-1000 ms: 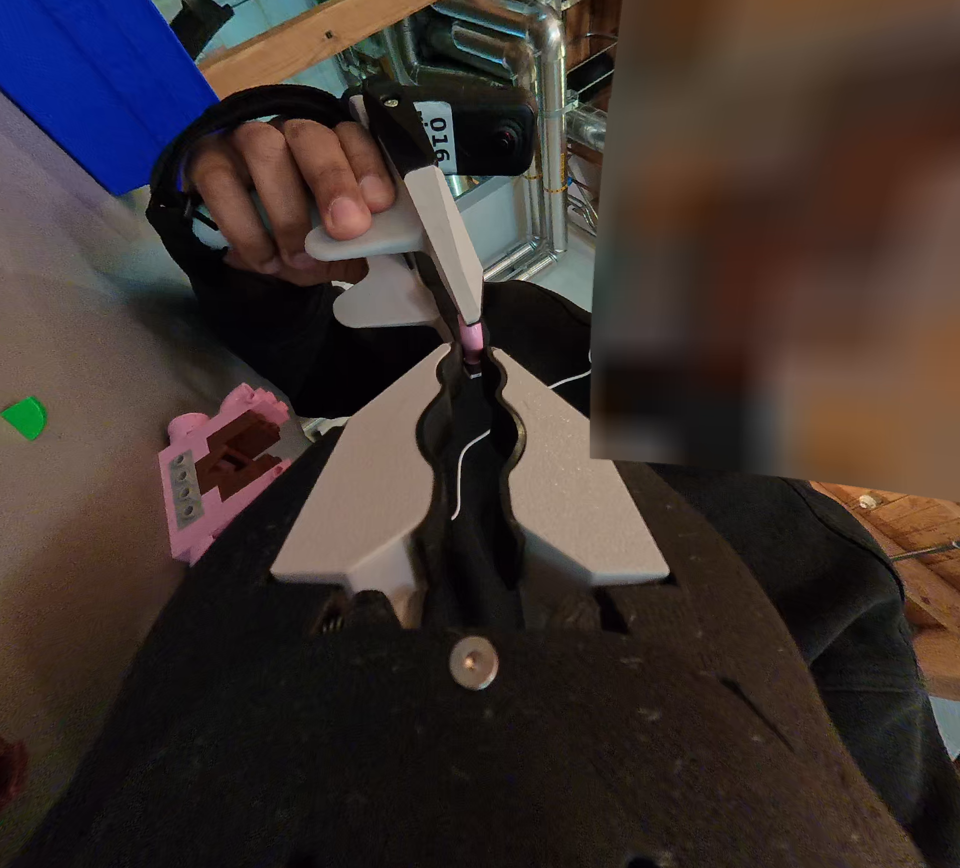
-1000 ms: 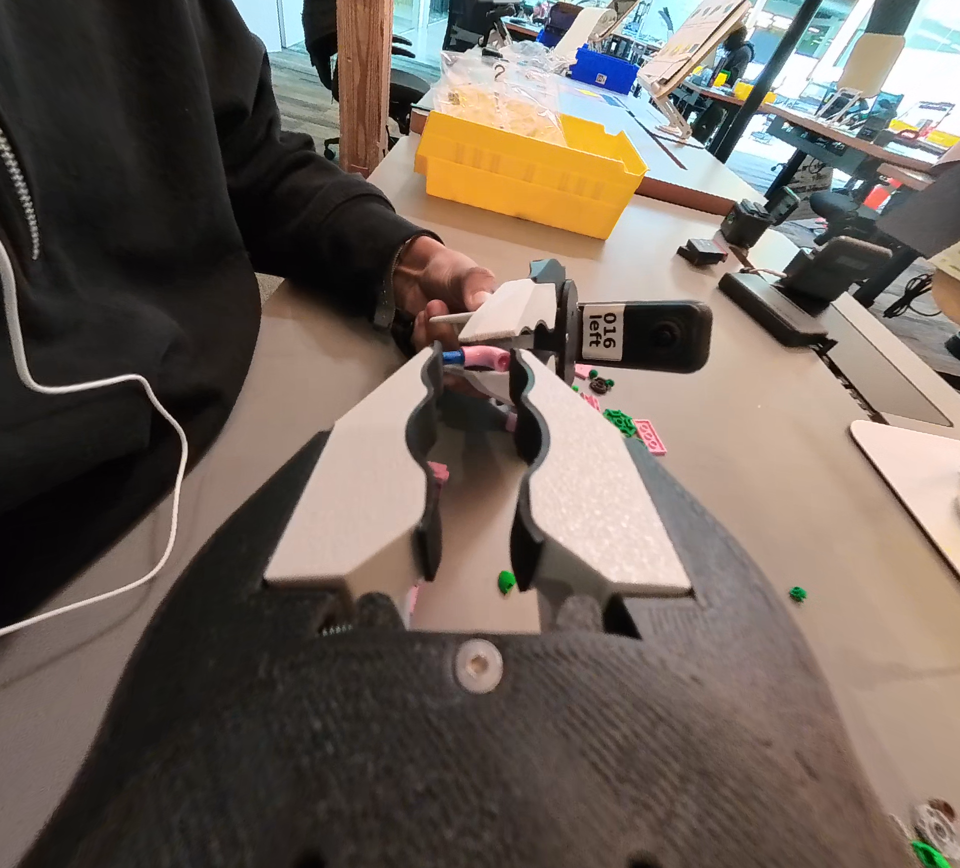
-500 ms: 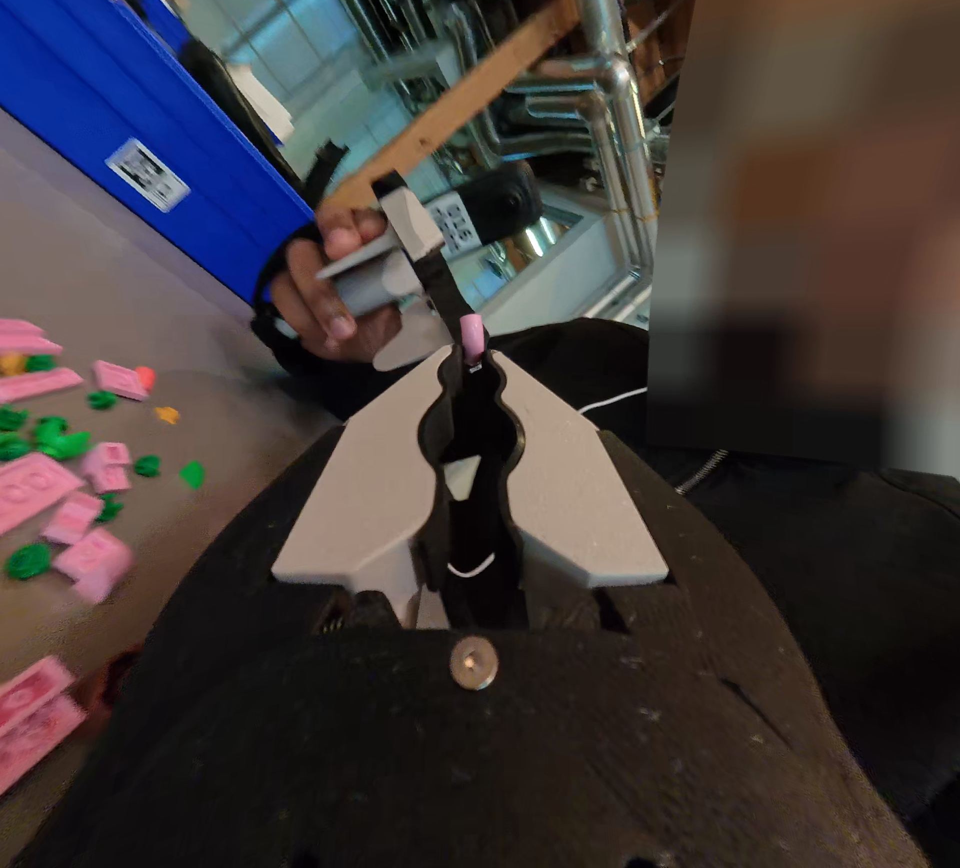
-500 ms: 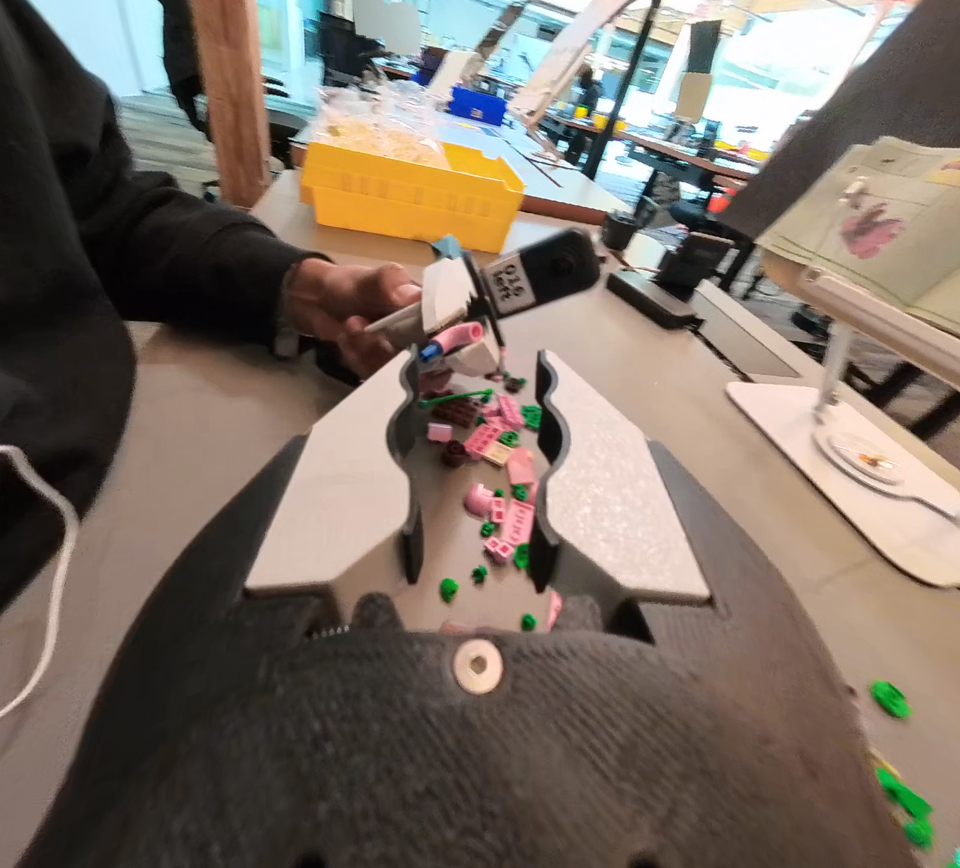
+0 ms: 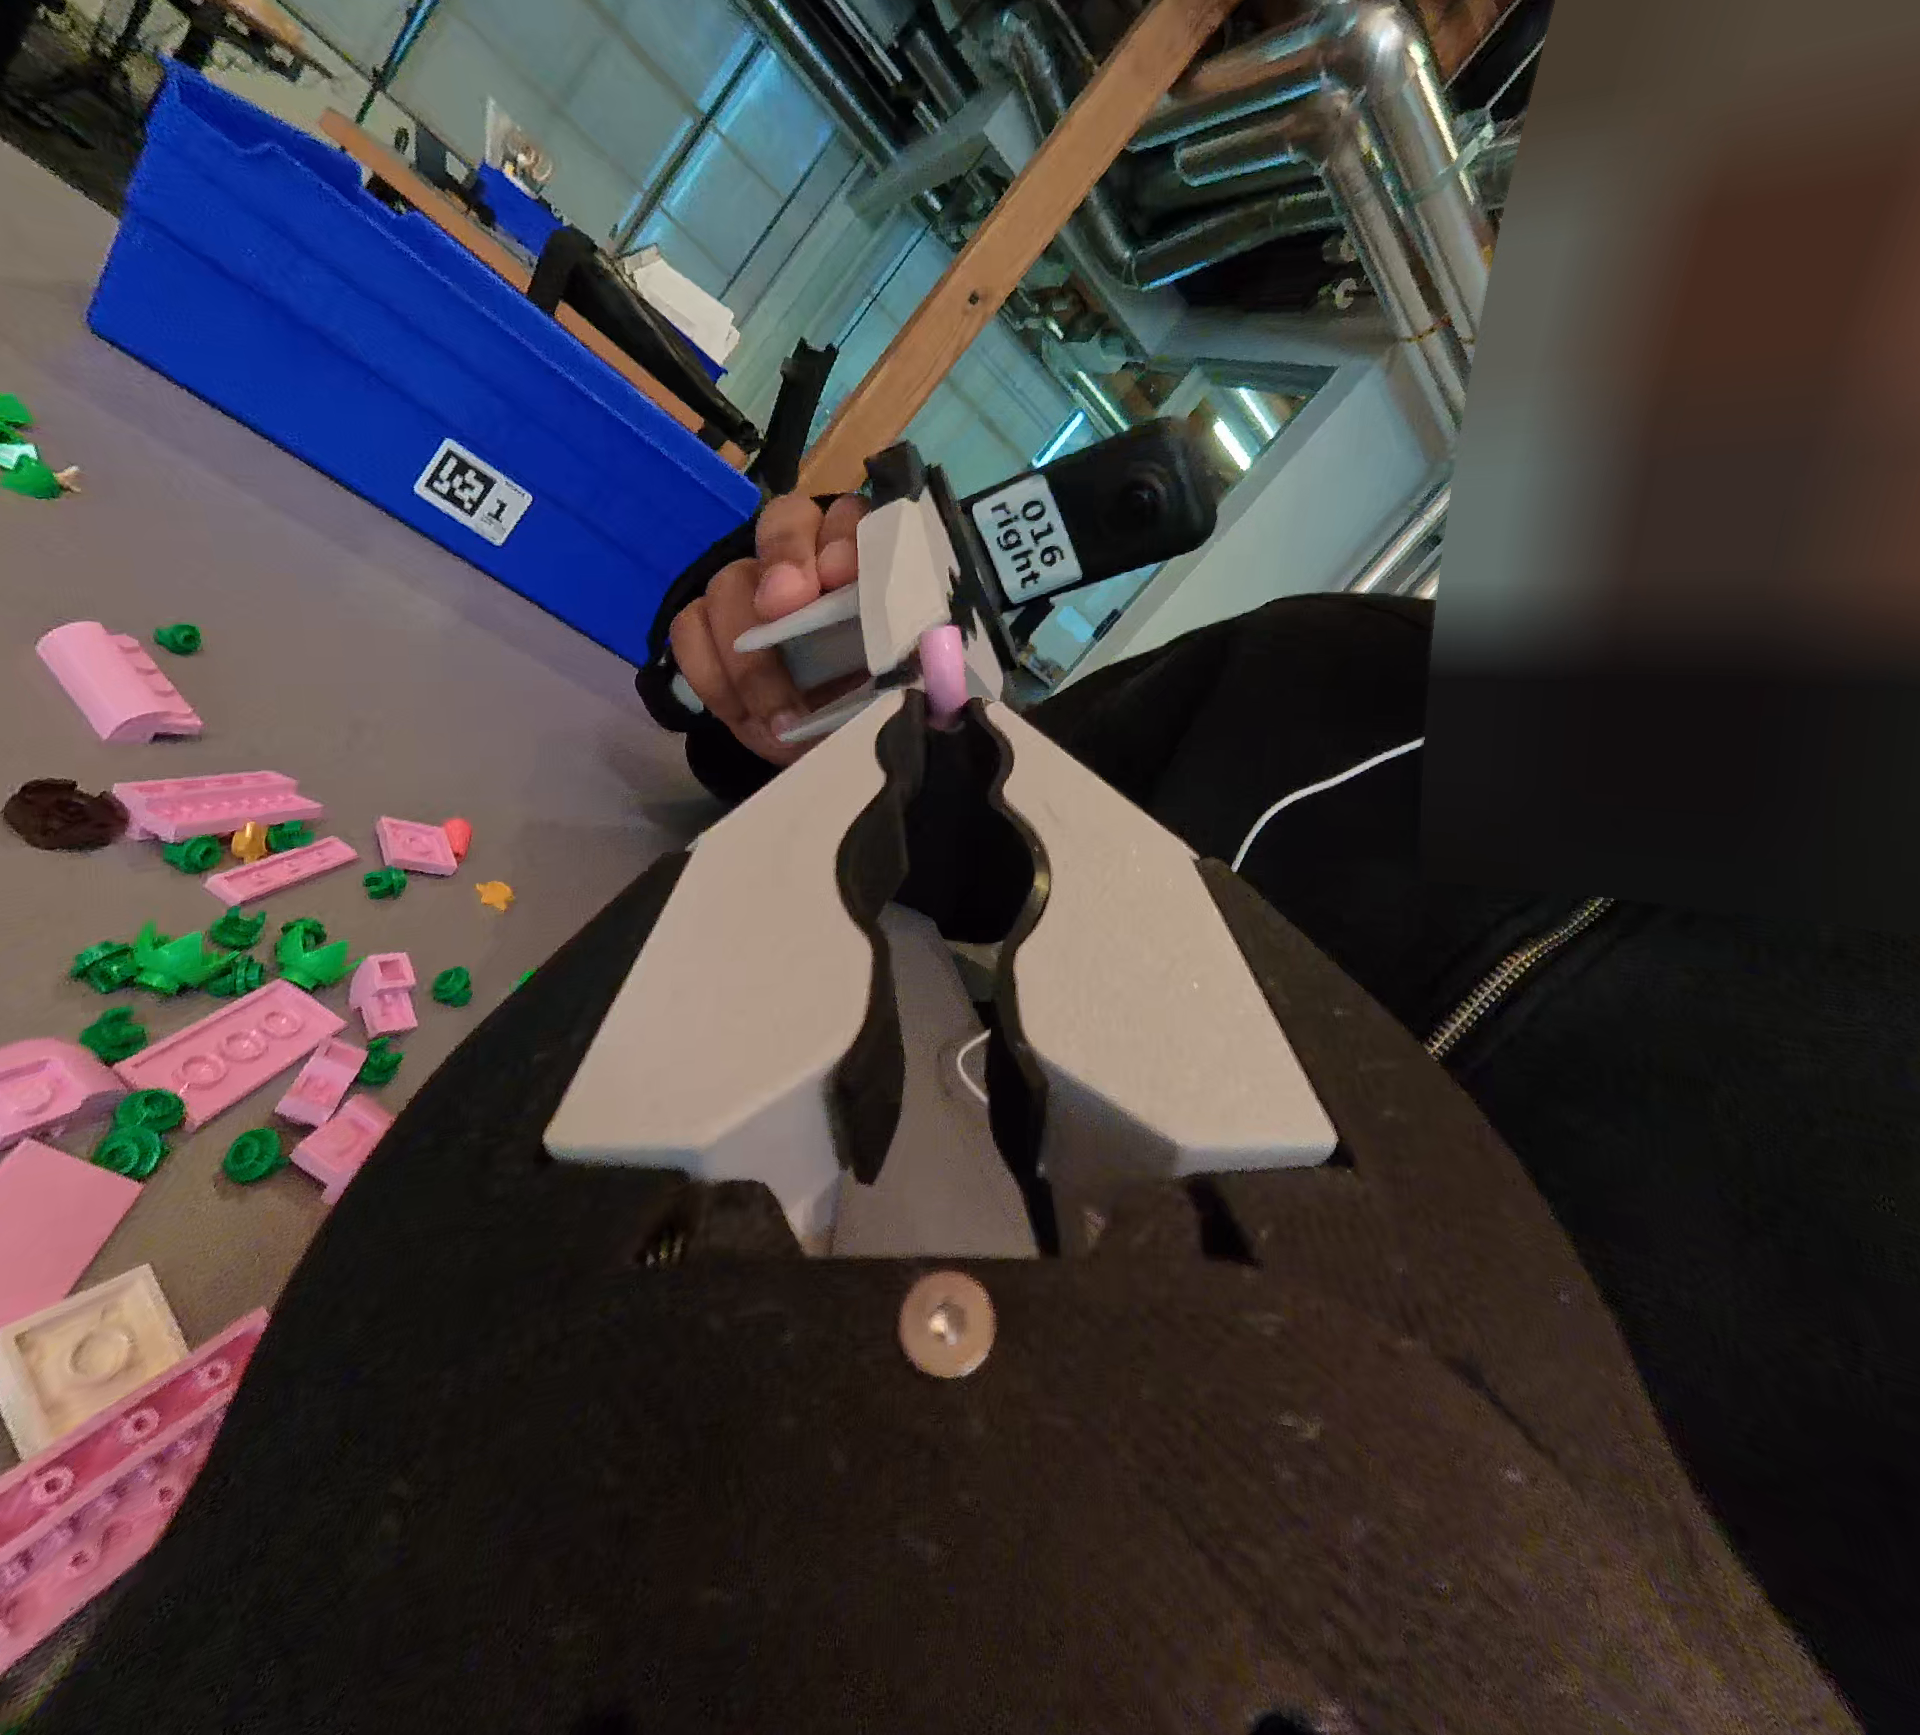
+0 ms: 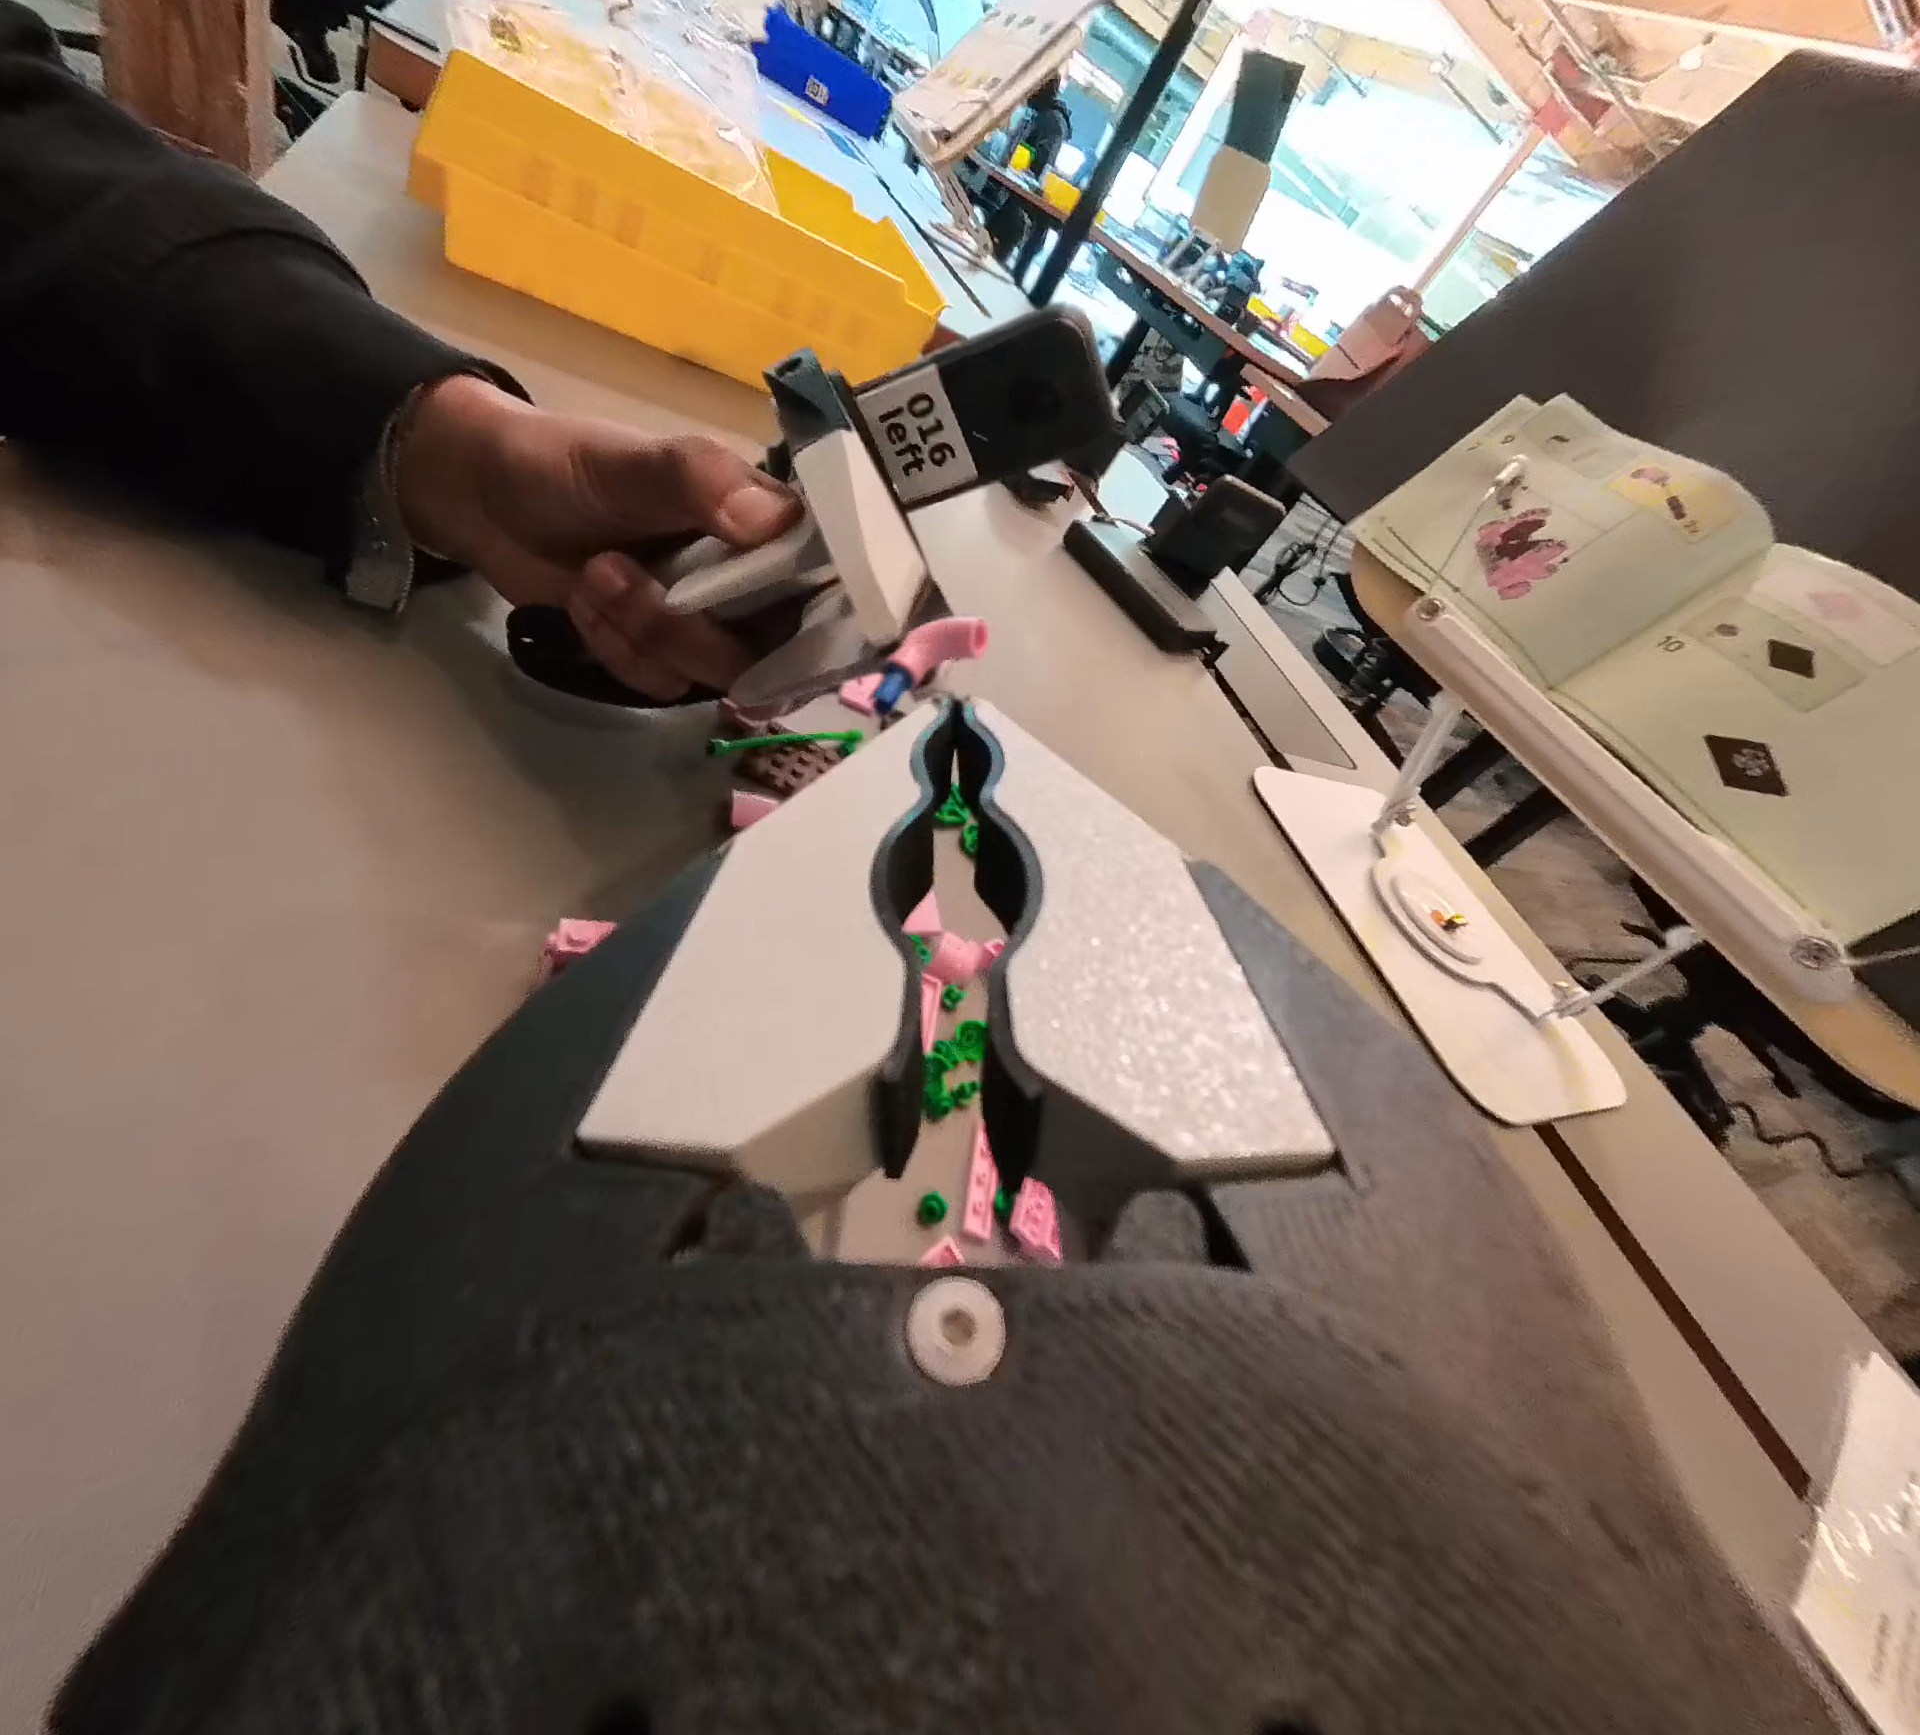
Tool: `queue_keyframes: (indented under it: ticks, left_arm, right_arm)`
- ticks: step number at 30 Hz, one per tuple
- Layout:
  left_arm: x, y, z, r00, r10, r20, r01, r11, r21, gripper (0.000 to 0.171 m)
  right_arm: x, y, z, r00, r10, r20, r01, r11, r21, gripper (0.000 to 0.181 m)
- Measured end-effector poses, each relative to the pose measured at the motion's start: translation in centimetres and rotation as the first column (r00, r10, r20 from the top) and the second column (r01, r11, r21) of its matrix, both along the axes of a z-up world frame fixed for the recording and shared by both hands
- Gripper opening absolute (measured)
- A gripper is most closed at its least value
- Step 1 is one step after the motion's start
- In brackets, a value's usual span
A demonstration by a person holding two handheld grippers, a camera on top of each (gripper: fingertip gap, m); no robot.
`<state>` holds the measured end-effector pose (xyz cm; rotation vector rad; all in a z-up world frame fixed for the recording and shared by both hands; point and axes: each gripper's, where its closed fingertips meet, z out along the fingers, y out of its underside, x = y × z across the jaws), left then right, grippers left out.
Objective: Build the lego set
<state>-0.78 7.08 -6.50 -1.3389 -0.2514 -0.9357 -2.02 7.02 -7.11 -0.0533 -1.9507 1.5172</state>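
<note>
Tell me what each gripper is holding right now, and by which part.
The left gripper pinches the pink curved tube at its lower end, near the blue tip. The right gripper is shut, holding nothing.

Each wrist camera sits close behind its own fingers, aimed low across the grey table – the two views face one another, sharing the scattered bricks.
</note>
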Motion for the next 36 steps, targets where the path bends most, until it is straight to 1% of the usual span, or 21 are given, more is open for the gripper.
queue_keyframes:
  ticks: [3, 6, 9, 10, 12, 14, 18, 20, 24, 28, 31, 36]
  left_arm:
    - [-0.7, -0.4, 0.5, 0.999, 0.032, 0.023, -0.033, 0.999, 0.028, 0.004]
    - [-1.3, -0.6, 0.4, 0.997, 0.072, 0.0, -0.072, 0.997, 0.016, 0.004]
    - [-1.0, -0.5, 0.5, 0.998, 0.068, -0.01, -0.068, 0.998, 0.019, 0.004]
    - [-0.9, -0.5, 0.6, 0.998, 0.066, -0.009, -0.066, 0.998, 0.022, 0.004]
    - [-0.8, -0.4, 0.5, 0.998, 0.056, 0.0, -0.056, 0.998, 0.025, 0.004]
    - [-0.8, -0.4, 0.5, 0.999, 0.047, 0.014, -0.047, 0.998, 0.033, 0.003]
    - [-0.7, -0.3, 0.4, 0.999, 0.037, 0.024, -0.038, 0.999, 0.035, 0.004]
    - [-0.6, -0.3, 0.5, 0.999, 0.036, 0.028, -0.037, 0.998, 0.043, 0.004]
    - [-0.6, -0.3, 0.7, 0.999, 0.039, 0.036, -0.041, 0.998, 0.054, 0.003]
    - [-0.7, -0.4, 0.9, 0.998, 0.035, 0.05, -0.038, 0.997, 0.062, 0.004]
    - [-0.8, -0.5, 0.9, 0.998, 0.05, 0.043, -0.053, 0.997, 0.063, 0.003]
    - [-0.4, -0.1, 0.7, 0.998, 0.034, 0.052, -0.037, 0.998, 0.058, 0.004]
  right_arm:
    - [0.9, -0.3, 0.3, 0.998, 0.064, 0.011, -0.064, 0.998, -0.026, 0.0]
    - [1.4, -0.7, 0.0, 0.993, 0.108, 0.043, -0.106, 0.994, -0.031, 0.015]
    - [1.1, -0.8, -0.4, 0.996, 0.08, 0.034, -0.08, 0.997, -0.004, 0.016]
    - [1.0, -0.8, -0.6, 0.998, 0.065, 0.023, -0.065, 0.998, 0.013, 0.013]
    - [0.7, -0.6, -0.6, 0.999, 0.034, -0.006, -0.034, 0.999, 0.037, 0.0]
    - [0.7, -0.5, -0.6, 0.999, 0.031, -0.018, -0.03, 0.998, 0.053, 0.0]
    - [0.9, -0.5, -0.4, 0.999, 0.045, -0.021, -0.044, 0.998, 0.041, 0.0]
    - [1.1, -0.5, -0.1, 0.998, 0.057, -0.028, -0.056, 0.998, 0.028, 0.006]
    - [1.1, -0.6, 0.1, 0.998, 0.034, -0.055, -0.032, 0.999, 0.028, 0.014]
    - [1.0, -0.7, 0.3, 0.997, 0.009, -0.075, -0.006, 0.999, 0.032, 0.013]
    - [0.9, -0.7, 0.3, 0.995, -0.008, -0.1, 0.012, 0.999, 0.038, 0.018]
    - [1.1, -0.9, 0.5, 0.994, -0.006, -0.113, 0.01, 0.999, 0.035, 0.019]
